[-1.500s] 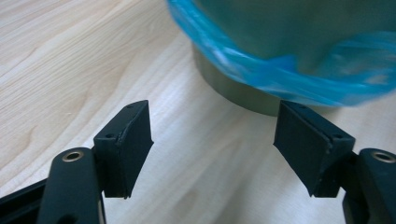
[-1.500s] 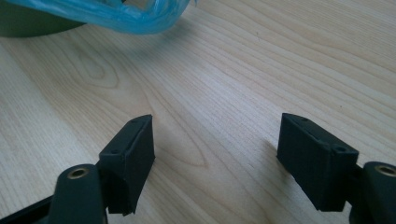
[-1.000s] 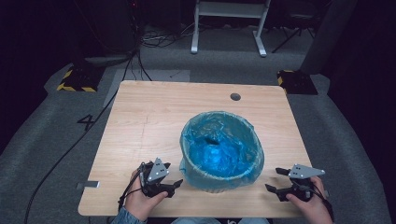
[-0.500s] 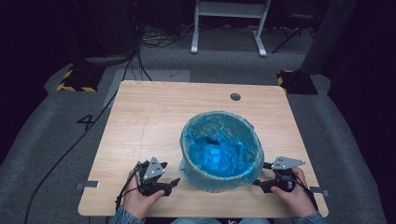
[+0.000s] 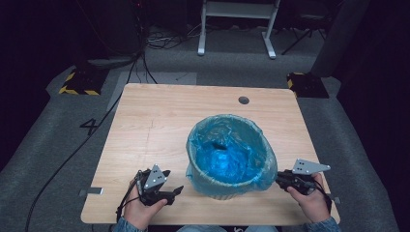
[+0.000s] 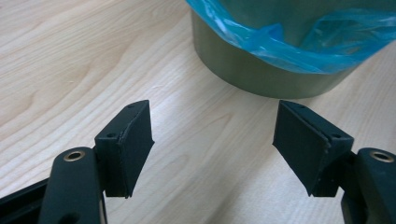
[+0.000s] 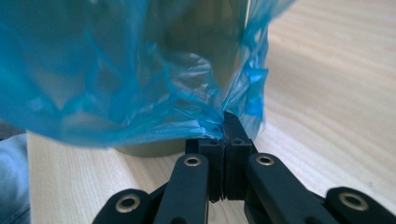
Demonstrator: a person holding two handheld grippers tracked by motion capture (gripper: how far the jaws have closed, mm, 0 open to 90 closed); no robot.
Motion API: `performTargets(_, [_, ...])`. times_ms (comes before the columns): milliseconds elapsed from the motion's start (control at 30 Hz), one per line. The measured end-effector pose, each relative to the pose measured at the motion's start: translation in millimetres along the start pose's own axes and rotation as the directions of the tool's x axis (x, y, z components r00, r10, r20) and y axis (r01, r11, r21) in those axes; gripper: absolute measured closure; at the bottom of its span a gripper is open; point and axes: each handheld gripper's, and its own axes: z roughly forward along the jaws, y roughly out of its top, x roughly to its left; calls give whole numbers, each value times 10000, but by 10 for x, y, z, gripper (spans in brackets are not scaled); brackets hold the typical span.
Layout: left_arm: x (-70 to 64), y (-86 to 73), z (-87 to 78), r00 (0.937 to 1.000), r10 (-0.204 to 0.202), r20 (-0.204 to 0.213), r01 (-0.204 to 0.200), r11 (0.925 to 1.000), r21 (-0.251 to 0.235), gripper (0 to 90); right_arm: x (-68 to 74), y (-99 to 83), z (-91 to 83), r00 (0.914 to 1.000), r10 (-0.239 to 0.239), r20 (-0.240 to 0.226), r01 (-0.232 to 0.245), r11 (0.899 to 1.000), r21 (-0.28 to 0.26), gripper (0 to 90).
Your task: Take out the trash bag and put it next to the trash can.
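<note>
Bin liner being pulled off a waste bin on a desk.
Right hand-held gripper [image 7: 223,122] pinches the blue bin liner [image 7: 140,84]; left hand-held gripper [image 6: 212,144] waits, jaws apart, likely to grab the rim next.

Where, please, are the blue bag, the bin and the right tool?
blue bag [image 5: 227,159]: high view, liner inside the bin.
bin [image 6: 261,77]: left gripper view, bare olive wall.
right tool [image 7: 224,122]: right gripper view, tips shut on the bag's hem.

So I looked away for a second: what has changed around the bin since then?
The right gripper moved in from the table's right edge to the bin and shut on the blue bag overhang. The left gripper stayed open beside the bin; the bin has not moved.
</note>
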Motion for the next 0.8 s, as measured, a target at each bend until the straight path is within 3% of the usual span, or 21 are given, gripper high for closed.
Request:
performTargets(167, [-85,1,75,9984,230,514,-238,9996,146,271,104,158,-154,9992,-355,165,361,9986,-379,891])
performTargets(433, [-109,44,65,9975,246,662,-239,9996,-121,272,250,439,-415,9977,-627,240,648,9929,-1002,891])
performTargets(667, [-117,75,108,9963,327,790,-318,9994,-123,273,298,598,-525,9968,-669,442,719,9897,-1237,891])
performTargets(800, [-134,101,140,9950,405,910,-394,9991,-134,273,375,808,-596,9937,-969,570,1048,9819,-1581,891])
